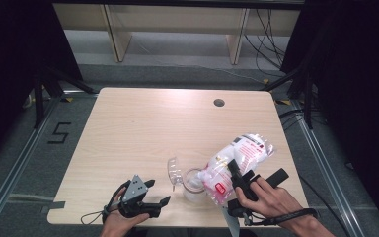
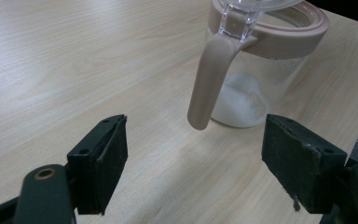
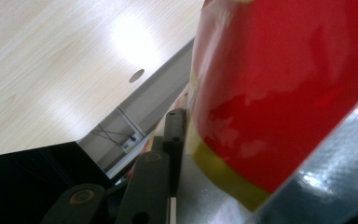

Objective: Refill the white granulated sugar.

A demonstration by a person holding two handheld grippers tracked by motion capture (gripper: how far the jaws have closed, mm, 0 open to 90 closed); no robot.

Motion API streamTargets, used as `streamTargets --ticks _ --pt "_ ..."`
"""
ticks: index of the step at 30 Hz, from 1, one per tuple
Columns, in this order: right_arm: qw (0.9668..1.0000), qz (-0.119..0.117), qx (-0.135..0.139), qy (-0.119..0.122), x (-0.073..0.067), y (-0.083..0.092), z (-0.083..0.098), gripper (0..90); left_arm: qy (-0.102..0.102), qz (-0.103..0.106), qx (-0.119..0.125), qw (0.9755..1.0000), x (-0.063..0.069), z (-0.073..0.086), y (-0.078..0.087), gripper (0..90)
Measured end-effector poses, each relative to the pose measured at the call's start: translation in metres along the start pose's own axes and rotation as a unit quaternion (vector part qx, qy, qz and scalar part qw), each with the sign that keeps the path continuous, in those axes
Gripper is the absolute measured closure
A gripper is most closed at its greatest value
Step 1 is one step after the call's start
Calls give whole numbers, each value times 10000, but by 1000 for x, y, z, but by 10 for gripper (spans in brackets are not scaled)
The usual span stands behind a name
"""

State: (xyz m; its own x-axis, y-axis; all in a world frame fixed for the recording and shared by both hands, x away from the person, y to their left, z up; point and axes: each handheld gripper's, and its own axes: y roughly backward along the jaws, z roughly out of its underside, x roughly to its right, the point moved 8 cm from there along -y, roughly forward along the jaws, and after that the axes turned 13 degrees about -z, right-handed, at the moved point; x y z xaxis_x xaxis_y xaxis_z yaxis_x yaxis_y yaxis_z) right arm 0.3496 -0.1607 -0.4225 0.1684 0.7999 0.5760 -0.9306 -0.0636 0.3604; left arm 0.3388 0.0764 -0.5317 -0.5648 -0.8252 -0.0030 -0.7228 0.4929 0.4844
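Item one: plastic bag [image 1: 237, 160] of white granules, red-and-white print, lying tilted across the near right part of the surface [image 1: 143, 123], its lower end at the mouth of the jar [image 1: 193, 183]. I have my right tool [image 1: 233, 178] pinching the bag's lower end; in the right gripper view red film [image 3: 279, 84] presses against the one jaw I can see. Handling, as I judge it: soft, slumping, slick film, weighty with contents, so I would grip at a gathered corner rather than mid-belly. Item two: clear jar with pink rim and pink handle [image 2: 209, 84], upright, a little white powder at its bottom, clear lid flipped open. Probably rigid but easy to tip; the handle is the natural hold. My left tool [image 2: 193, 158] rests spread and empty, near the handle, not touching.
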Motion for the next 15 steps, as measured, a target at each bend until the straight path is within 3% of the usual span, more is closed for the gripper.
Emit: streamTargets --ticks 15 --pt "9999 -6 26 107 -2 0 0 771 -21 -5 -20 10000 0 0 0 222"
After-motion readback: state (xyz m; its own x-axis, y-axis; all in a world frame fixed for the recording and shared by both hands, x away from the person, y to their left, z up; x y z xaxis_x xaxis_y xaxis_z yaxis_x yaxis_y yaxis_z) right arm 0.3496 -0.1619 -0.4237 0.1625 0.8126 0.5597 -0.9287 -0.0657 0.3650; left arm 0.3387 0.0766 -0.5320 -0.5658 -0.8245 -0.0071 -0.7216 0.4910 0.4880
